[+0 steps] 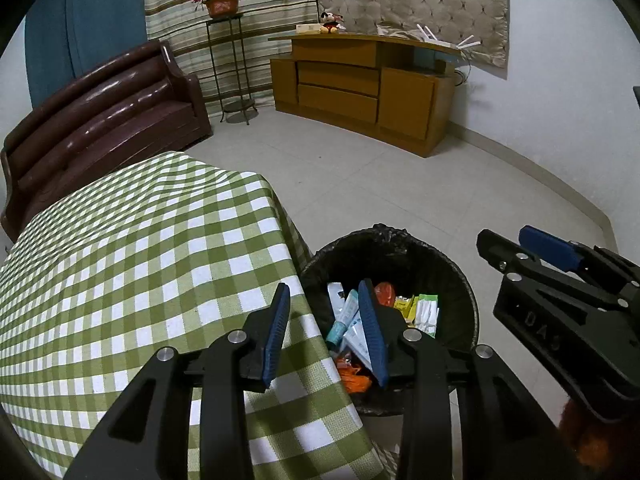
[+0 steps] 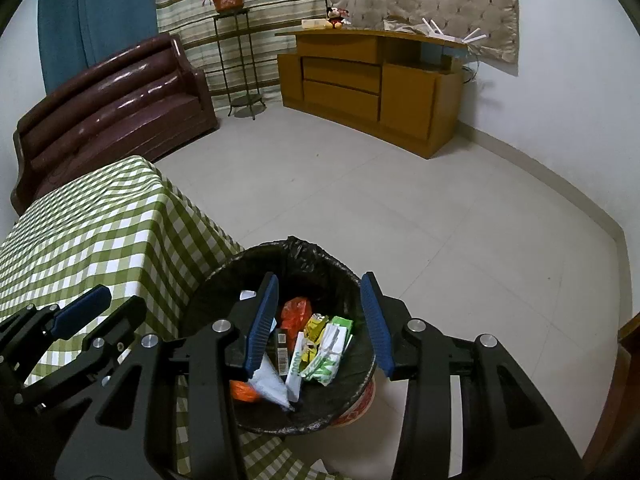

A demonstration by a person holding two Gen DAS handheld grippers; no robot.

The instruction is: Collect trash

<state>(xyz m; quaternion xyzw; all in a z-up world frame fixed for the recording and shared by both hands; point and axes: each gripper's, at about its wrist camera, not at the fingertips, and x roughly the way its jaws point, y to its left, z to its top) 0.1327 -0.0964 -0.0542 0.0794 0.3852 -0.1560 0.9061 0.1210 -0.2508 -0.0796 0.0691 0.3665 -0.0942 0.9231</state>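
Observation:
A trash bin with a black liner (image 1: 400, 248) (image 2: 320, 264) stands on the floor beside the table. It holds several wrappers: orange (image 2: 295, 312), yellow (image 2: 314, 330), green-and-white (image 2: 332, 350) and white packets (image 1: 352, 320). My left gripper (image 1: 326, 320) is open and empty, over the table corner and the bin's left rim. My right gripper (image 2: 320, 320) is open and empty, right above the bin. Each gripper shows in the other's view, the right one (image 1: 532, 252) and the left one (image 2: 108, 304).
A table with a green-and-white checked cloth (image 1: 140, 260) (image 2: 100, 232) is at the left. A brown sofa (image 1: 100, 120), a plant stand (image 1: 232, 72) and a wooden cabinet (image 1: 360, 92) stand at the back. Tiled floor (image 2: 440, 220) lies to the right.

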